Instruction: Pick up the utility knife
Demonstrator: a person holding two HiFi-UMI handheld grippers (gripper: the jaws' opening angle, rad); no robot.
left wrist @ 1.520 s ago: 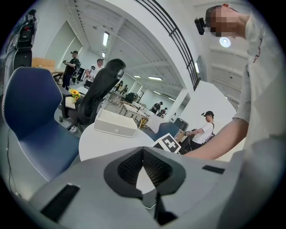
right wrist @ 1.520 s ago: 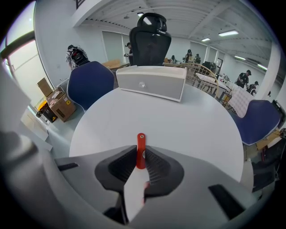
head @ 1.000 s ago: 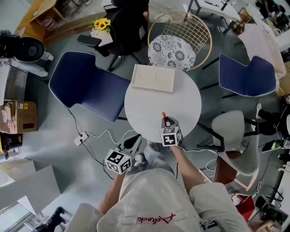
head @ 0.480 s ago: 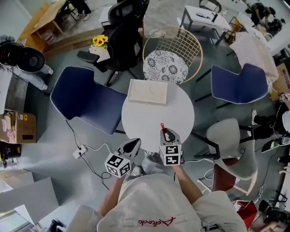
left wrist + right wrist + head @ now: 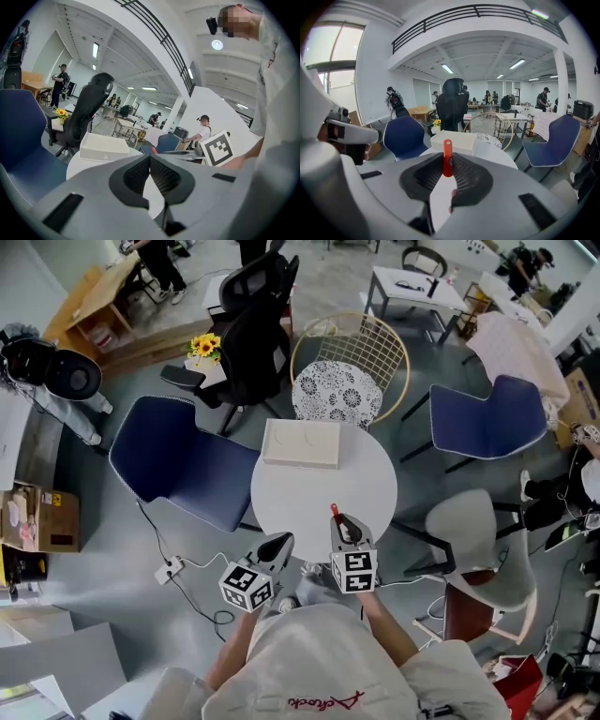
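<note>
Table: round white tabletop, ahead of both claws; its near rim lies just under the right claw's jaws
Chair: dark-blue padded chair, ahead and to the left of the left claw, well apart from it; same place by the table as a second ago
Box: flat white rectangular box on the table's far side, straight ahead of the right claw and well apart; it has not moved
Right claw: grey two-jaw gripper with a marker cube, jaws clamped on the knife, which is carried clear of the tabletop; a second ago it reached further in over the table, now it sits back by the near rim, closer to the person
Left claw: matching grey gripper, pads pressed together with nothing between them; off the table at its near-left rim, much where it was before
Knife: slim red-handled utility knife, pinched upright between the right claw's pads, its red end sticking out past the jaw tips
</note>
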